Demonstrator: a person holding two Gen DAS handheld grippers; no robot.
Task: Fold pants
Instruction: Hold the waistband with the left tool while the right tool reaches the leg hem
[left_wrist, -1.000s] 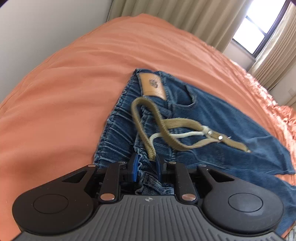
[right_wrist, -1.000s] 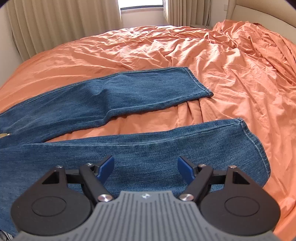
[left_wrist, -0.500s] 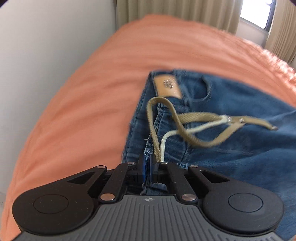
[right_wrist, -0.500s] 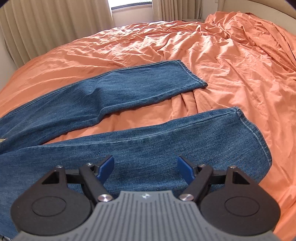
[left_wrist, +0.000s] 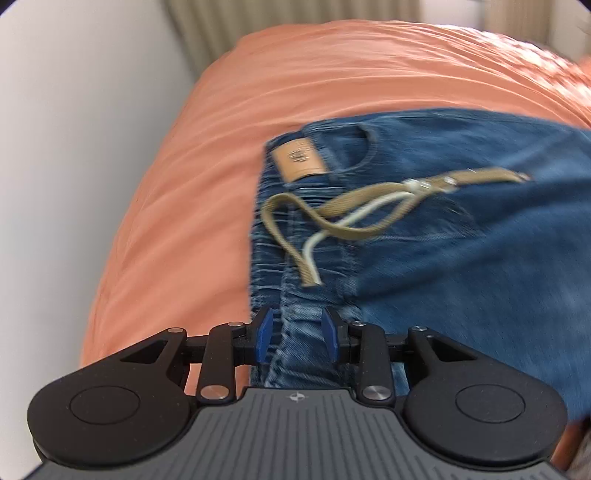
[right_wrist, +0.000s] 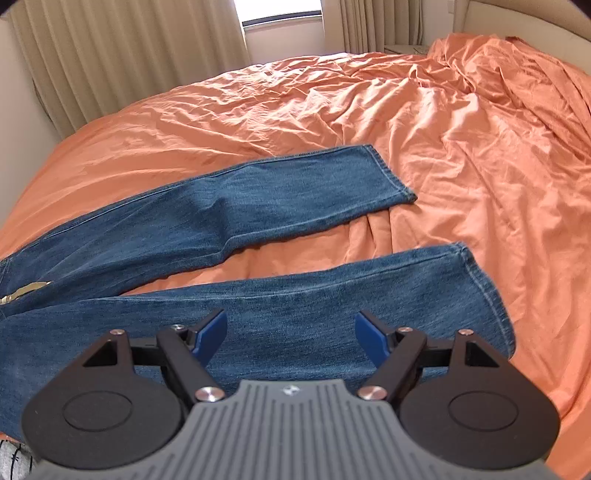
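Blue jeans (left_wrist: 461, 266) lie flat on the orange bed (left_wrist: 332, 81), with a tan leather patch (left_wrist: 299, 162) and a tan drawstring (left_wrist: 351, 218) at the waist. My left gripper (left_wrist: 297, 334) straddles the elastic waistband (left_wrist: 295, 295). Its jaws are opening, and the denim sits between the blue pads without being pinched. In the right wrist view both legs stretch out, the far leg (right_wrist: 258, 199) and the near leg (right_wrist: 332, 291). My right gripper (right_wrist: 291, 336) hovers open above the near leg, short of its hem (right_wrist: 487, 295), with nothing between its fingers.
A pale wall (left_wrist: 74, 166) runs close along the bed's left side. Beige curtains (right_wrist: 110, 59) and a window (right_wrist: 280, 14) stand behind the bed. The orange cover is bunched into folds (right_wrist: 517, 110) at the far right.
The left gripper was pinched shut on the waistband half a second ago; its pads have now parted and its view has rolled. The right gripper rose a little, still open.
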